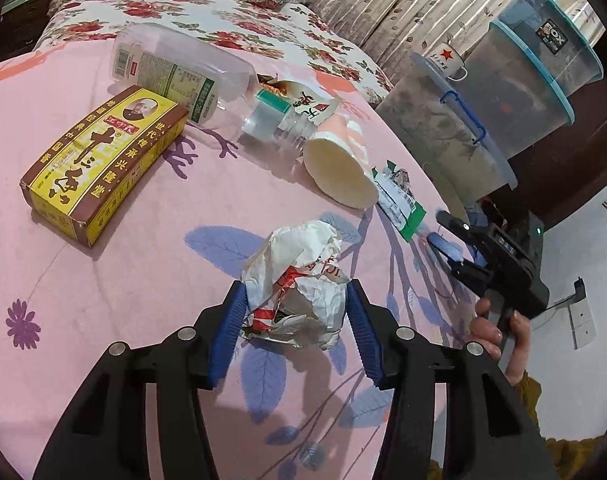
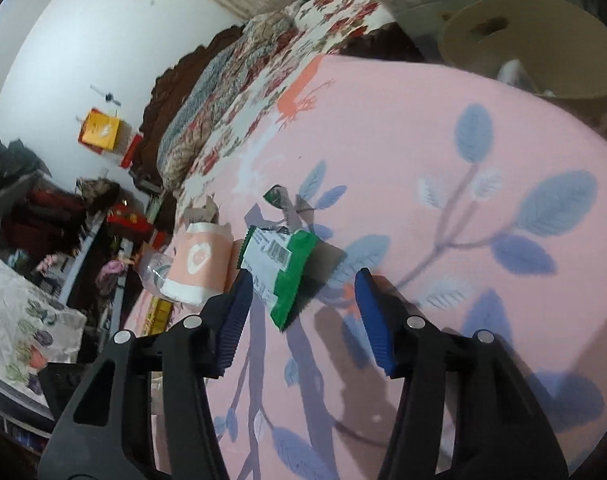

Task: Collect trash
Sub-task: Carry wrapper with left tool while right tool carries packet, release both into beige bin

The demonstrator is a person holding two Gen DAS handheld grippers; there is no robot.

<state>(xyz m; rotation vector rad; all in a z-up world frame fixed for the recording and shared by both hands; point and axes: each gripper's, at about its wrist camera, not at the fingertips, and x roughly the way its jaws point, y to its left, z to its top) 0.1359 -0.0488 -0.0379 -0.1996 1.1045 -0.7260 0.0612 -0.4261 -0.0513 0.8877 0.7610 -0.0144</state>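
Observation:
Trash lies on a pink leaf-print bedsheet point(image 1: 123, 272). My left gripper point(image 1: 295, 300) has its blue pads on both sides of a crumpled white paper wrapper point(image 1: 299, 280), closed against it. A yellow-brown box point(image 1: 103, 160), a clear plastic bottle point(image 1: 191, 76), a pink paper cup point(image 1: 339, 164) and a green-white snack wrapper point(image 1: 399, 204) lie beyond. My right gripper point(image 2: 301, 292) is open, its fingers around the near end of the green-white wrapper point(image 2: 279, 268); it also shows in the left wrist view point(image 1: 443, 232). The pink cup point(image 2: 199, 264) lies left of it.
A tan bin point(image 2: 531, 52) stands past the bed's far edge. Stacked clear storage boxes point(image 1: 515, 92) with a white mug point(image 1: 451, 60) stand beside the bed. Floral quilts point(image 1: 207, 8) lie further along the bed.

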